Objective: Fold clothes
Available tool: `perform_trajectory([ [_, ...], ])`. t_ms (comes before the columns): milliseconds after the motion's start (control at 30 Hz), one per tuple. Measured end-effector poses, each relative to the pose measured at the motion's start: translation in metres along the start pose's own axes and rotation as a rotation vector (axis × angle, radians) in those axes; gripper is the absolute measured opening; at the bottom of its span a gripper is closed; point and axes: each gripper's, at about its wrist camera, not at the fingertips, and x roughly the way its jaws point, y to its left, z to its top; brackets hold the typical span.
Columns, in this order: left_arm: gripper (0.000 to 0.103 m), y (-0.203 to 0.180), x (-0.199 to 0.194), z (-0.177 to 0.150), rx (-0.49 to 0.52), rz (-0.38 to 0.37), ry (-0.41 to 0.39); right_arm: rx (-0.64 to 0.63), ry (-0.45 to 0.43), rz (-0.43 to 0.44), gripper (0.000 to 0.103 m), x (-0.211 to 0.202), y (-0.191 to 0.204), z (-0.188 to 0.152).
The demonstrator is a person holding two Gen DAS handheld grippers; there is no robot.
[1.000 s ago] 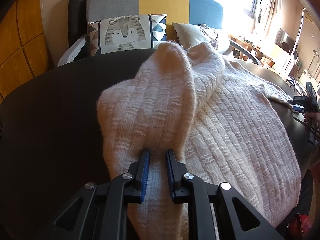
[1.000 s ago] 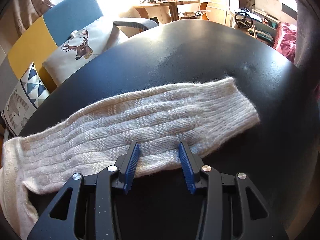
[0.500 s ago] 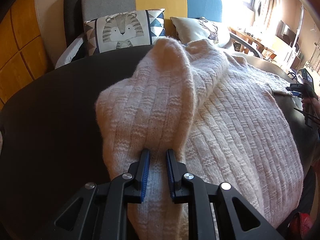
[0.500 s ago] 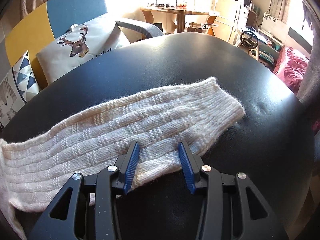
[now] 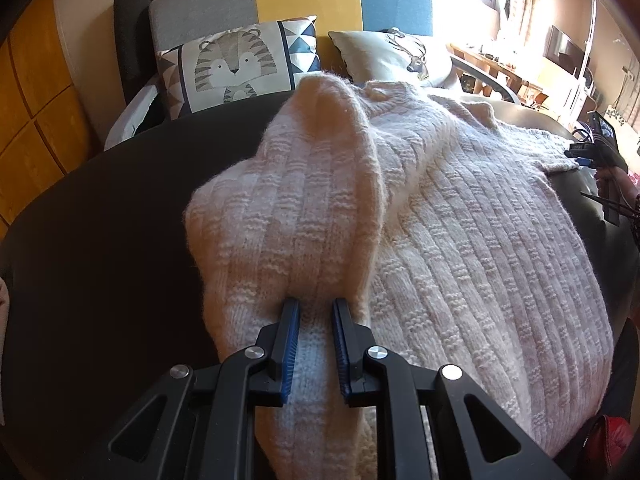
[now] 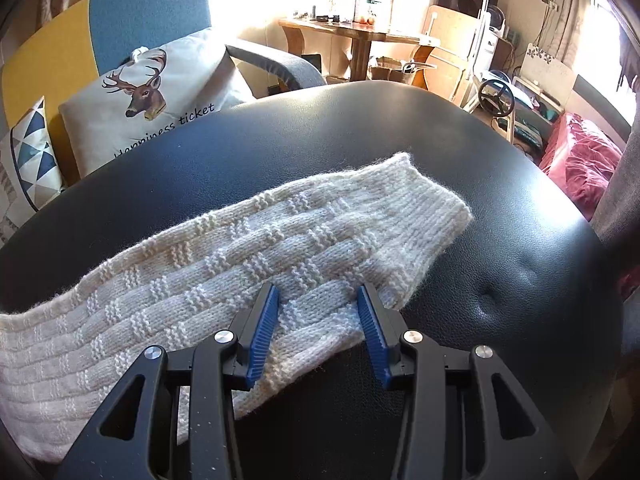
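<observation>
A cream knit sweater (image 5: 480, 248) lies spread on a black leather surface (image 5: 100, 240). My left gripper (image 5: 314, 312) is shut on its left sleeve (image 5: 296, 216), which is lifted and draped toward the sweater body. In the right wrist view the other sleeve (image 6: 260, 252) lies flat across the black surface, cuff to the right. My right gripper (image 6: 318, 300) is open, its blue-padded fingers straddling the sleeve's near edge close to the cuff. The right gripper also shows small at the far right of the left wrist view (image 5: 600, 152).
A sofa with a tiger cushion (image 5: 236, 64) and a deer cushion (image 6: 152, 100) stands behind the surface. A wooden table (image 6: 352, 36) and clutter fill the back right. Red fabric (image 6: 576, 160) lies past the right edge.
My left gripper has carried the held sleeve slightly nearer and rightward over the sweater. My right gripper has slid along the flat sleeve toward its cuff, still open.
</observation>
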Motion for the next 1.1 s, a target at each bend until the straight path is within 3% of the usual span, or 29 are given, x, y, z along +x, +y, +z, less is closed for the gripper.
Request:
perform_trajectory([
  [267, 0.016, 0.002, 0.002, 0.000, -0.013, -0.017, -0.008, 0.016, 0.016, 0.015, 0.046, -0.007, -0.002, 0.001],
  [400, 0.016, 0.000, 0.002, -0.004, -0.020, -0.031, -0.024, -0.048, -0.062, 0.029, 0.046, -0.044, 0.018, -0.015],
  [500, 0.016, 0.003, 0.001, -0.007, -0.039, -0.048, -0.041, -0.098, -0.114, 0.127, 0.046, -0.083, 0.050, -0.034],
  [567, 0.016, 0.004, 0.001, -0.008, -0.051, -0.060, -0.053, -0.116, -0.136, 0.239, 0.046, -0.114, 0.077, -0.049],
  [700, 0.016, 0.008, 0.000, -0.010, -0.072, -0.087, -0.065, -0.184, -0.094, 0.447, 0.046, -0.159, 0.148, -0.090],
  [833, 0.016, 0.018, 0.000, -0.011, -0.118, -0.138, -0.076, -0.246, -0.034, 0.588, 0.046, -0.185, 0.209, -0.133],
  [967, 0.016, 0.025, -0.003, -0.010, -0.146, -0.177, -0.077, -0.298, 0.018, 0.673, 0.046, -0.200, 0.251, -0.174],
  [1100, 0.016, 0.033, -0.014, -0.010, -0.150, -0.221, -0.072, -0.395, 0.042, 0.576, 0.046, -0.192, 0.267, -0.209],
])
